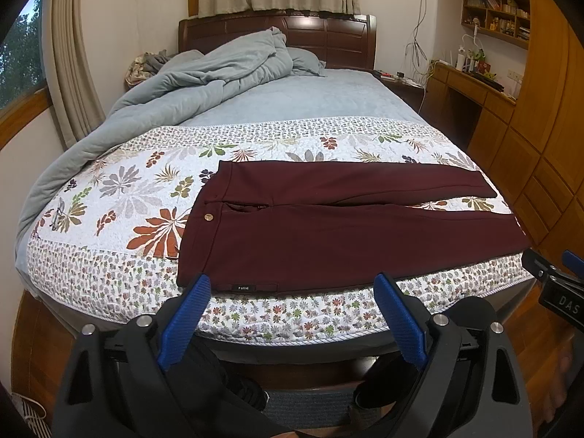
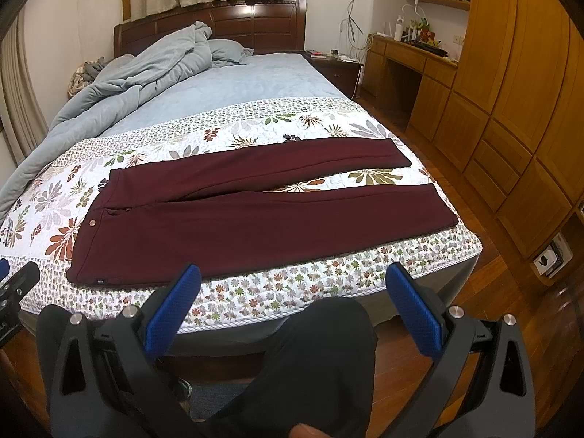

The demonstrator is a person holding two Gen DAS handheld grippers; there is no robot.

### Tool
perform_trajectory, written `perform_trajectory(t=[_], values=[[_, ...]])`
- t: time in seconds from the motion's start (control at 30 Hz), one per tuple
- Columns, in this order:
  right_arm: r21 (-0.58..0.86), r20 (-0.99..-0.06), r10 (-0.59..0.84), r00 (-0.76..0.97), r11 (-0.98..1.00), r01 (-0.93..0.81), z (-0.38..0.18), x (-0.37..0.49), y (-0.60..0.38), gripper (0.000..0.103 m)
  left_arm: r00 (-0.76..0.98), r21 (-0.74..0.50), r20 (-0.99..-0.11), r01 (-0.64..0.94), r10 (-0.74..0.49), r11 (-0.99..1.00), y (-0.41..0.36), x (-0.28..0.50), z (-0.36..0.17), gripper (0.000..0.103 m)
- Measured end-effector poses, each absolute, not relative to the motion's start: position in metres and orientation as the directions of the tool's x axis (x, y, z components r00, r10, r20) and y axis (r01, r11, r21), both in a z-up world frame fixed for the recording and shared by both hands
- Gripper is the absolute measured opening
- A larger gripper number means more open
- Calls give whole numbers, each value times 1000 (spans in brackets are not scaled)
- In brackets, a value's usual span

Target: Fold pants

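Dark maroon pants [image 1: 328, 226] lie flat across the foot of the bed on a floral quilt [image 1: 120, 197]. The waistband with a gold button [image 1: 208, 217] is at the left and the two legs spread to the right. They also show in the right wrist view [image 2: 255, 215]. My left gripper [image 1: 292, 284] is open and empty, held off the near bed edge in front of the waist. My right gripper [image 2: 292, 275] is open and empty, off the near edge in front of the legs. Its body shows at the right edge of the left wrist view [image 1: 558, 284].
A rumpled grey-blue duvet [image 1: 204, 76] lies at the head and left of the bed. A wooden wardrobe [image 2: 518, 102] and desk [image 2: 408, 58] stand to the right across a wood floor. My dark-trousered leg [image 2: 310, 357] is below the right gripper.
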State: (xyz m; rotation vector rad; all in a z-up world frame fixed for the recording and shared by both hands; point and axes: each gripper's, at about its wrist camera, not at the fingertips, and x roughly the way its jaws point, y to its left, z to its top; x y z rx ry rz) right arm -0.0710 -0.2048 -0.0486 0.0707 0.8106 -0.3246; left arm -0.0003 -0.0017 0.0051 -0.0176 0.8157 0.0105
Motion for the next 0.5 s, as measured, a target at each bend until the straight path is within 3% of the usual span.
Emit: perform_trajectory(t=[0.5], values=[[-60, -723, -256, 641, 948, 312, -48, -72, -207, 101, 683, -11, -731, -15, 2, 1000, -2, -1, 3, 91]])
